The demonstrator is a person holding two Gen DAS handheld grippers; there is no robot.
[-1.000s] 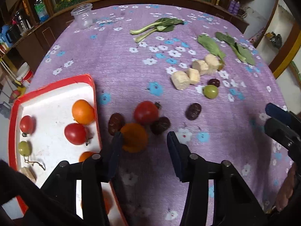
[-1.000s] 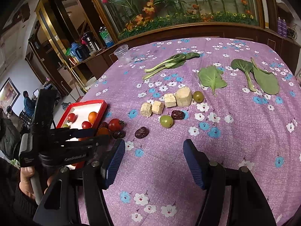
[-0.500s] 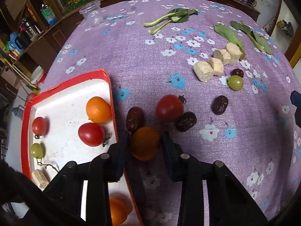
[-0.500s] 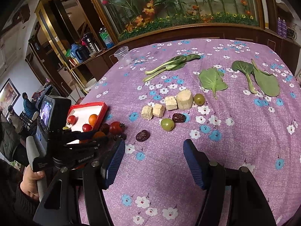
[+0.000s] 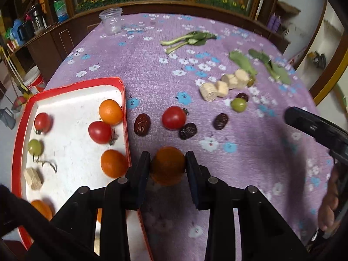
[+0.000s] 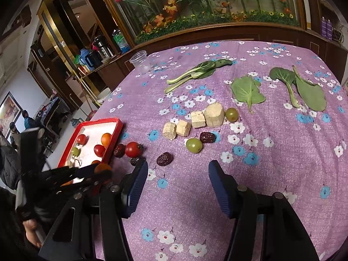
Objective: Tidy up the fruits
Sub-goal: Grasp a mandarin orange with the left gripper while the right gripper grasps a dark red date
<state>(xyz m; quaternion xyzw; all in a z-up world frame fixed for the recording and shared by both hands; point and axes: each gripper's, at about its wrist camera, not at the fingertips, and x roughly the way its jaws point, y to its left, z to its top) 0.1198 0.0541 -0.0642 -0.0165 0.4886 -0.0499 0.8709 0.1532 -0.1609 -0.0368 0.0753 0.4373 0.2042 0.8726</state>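
Note:
My left gripper (image 5: 167,163) is shut on an orange (image 5: 168,165) and holds it above the purple cloth, just right of the red-rimmed white tray (image 5: 71,108). The tray holds oranges, tomatoes, a green grape and a beige chunk. On the cloth lie a red tomato (image 5: 173,117), three dark dates (image 5: 142,124), a green grape (image 5: 238,104) and beige chunks (image 5: 217,88). My right gripper (image 6: 178,171) is open and empty above the cloth, near a date (image 6: 164,158) and a grape (image 6: 193,145). The left gripper (image 6: 102,171) with the orange shows in the right wrist view.
Green leaves (image 6: 248,91) and a bok choy stalk (image 6: 195,71) lie at the far side of the table. A clear plastic cup (image 5: 111,21) stands at the far left corner. A wooden cabinet and planter run behind the table.
My left gripper closed on the orange and lifted it back from the tomato and dates. The right gripper has hardly moved.

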